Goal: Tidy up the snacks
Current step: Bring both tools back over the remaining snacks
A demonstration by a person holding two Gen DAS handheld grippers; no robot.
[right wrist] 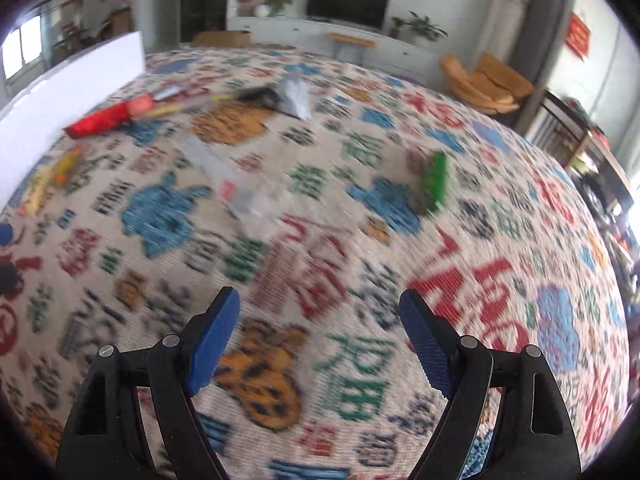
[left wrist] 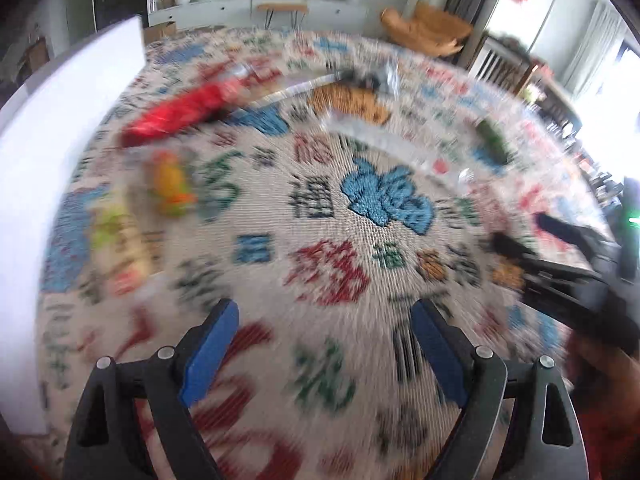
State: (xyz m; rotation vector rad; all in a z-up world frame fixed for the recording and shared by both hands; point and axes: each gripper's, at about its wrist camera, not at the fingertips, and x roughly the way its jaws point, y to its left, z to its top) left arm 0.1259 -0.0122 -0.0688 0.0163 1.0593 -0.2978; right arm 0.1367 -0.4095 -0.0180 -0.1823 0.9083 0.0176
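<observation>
Both views are motion-blurred. Snack packets lie scattered on a patterned cloth. A red packet [left wrist: 176, 114] [right wrist: 108, 114] lies at the far left near a white box [left wrist: 60, 160] [right wrist: 72, 80]. A yellow-orange packet [left wrist: 172, 184] [right wrist: 64, 168] lies closer on the left. A clear packet [left wrist: 376, 136] [right wrist: 240, 188] lies mid-cloth, a silver packet [right wrist: 294, 96] at the back, a green packet [left wrist: 494, 142] [right wrist: 434, 180] to the right. My left gripper [left wrist: 324, 316] is open and empty above the cloth. My right gripper [right wrist: 320, 304] is open and empty; it also shows in the left wrist view [left wrist: 520, 232].
The cloth [left wrist: 320, 240] [right wrist: 320, 240] covers the whole work surface. Behind it stand a white TV cabinet [right wrist: 340, 44], plants, and a tan armchair [left wrist: 428, 28] [right wrist: 484, 80]. A dark shelf unit [right wrist: 592, 156] stands at the right.
</observation>
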